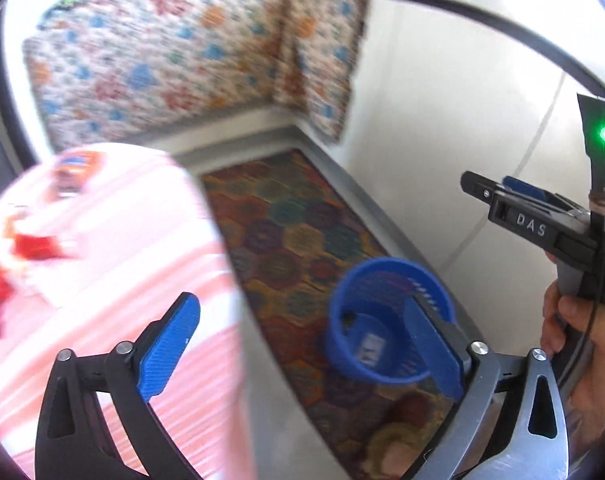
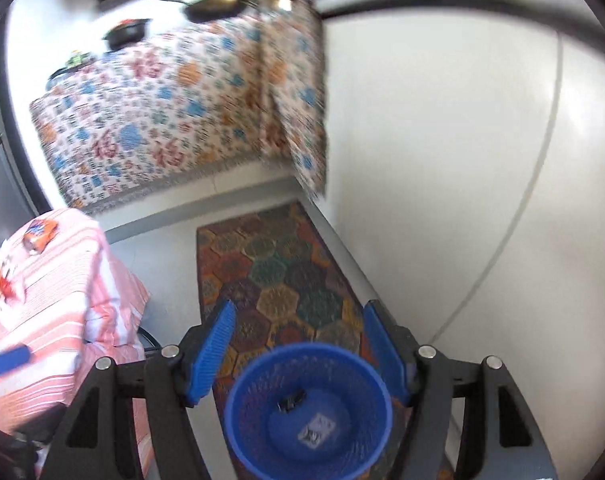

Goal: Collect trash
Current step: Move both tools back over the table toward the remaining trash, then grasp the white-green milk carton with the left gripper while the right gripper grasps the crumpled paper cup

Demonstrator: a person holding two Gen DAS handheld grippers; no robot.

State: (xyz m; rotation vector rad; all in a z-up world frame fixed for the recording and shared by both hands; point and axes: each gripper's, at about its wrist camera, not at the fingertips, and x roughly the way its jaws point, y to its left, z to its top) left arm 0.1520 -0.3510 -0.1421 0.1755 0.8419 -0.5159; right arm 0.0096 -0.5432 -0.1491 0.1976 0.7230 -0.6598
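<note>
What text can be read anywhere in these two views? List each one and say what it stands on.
"DAS": raised letters on the black body of the right gripper, seen from the left wrist.
White sticker inside the blue plastic mesh basket: printed marks, too blurred to read.
Orange packet on the pink striped cloth: printing too blurred to read.

Blue basket [image 2: 308, 408] — perforated plastic, seemingly; rug [image 2: 278, 280] woven; floor [image 2: 442, 160] glossy.
</note>
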